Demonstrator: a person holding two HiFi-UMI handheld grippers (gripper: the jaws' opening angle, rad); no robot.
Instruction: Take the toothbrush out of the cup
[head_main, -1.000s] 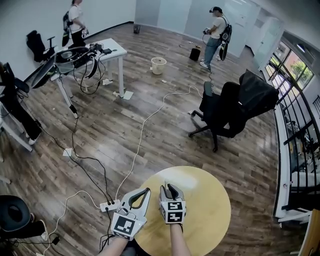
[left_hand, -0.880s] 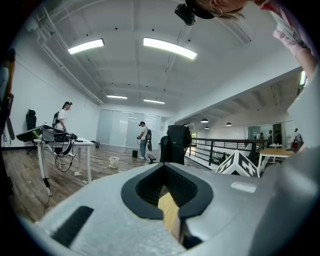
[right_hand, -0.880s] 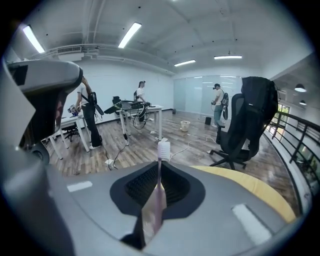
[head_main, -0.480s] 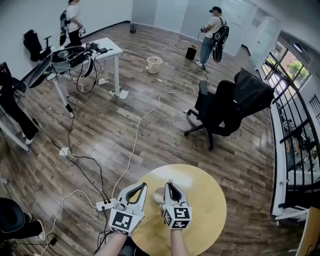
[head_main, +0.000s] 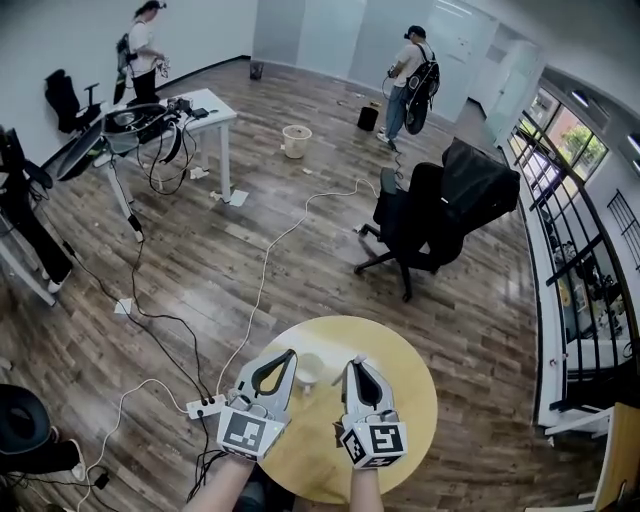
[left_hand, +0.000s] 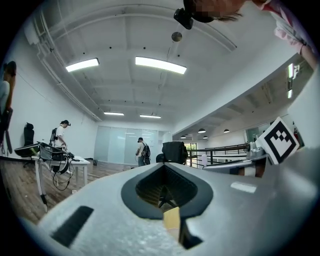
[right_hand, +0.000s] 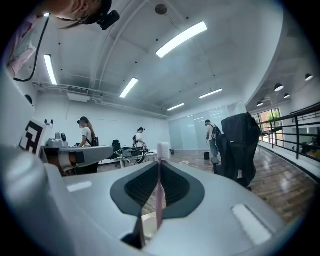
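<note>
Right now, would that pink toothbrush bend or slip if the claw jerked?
Probably light and fairly stiff: the thin toothbrush stands straight in the right claw. It might pivot or slip, since only its slim handle is pinched.

No word, number or brand reads anywhere right now, just unlettered black-and-white square marker patterns on the left gripper (head_main: 289, 355) and the right gripper (head_main: 357, 360).

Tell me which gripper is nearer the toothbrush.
Right. The right gripper is shut on the toothbrush, its handle standing between the jaws. The left gripper is apart from it, on the other side of the cup.
</note>
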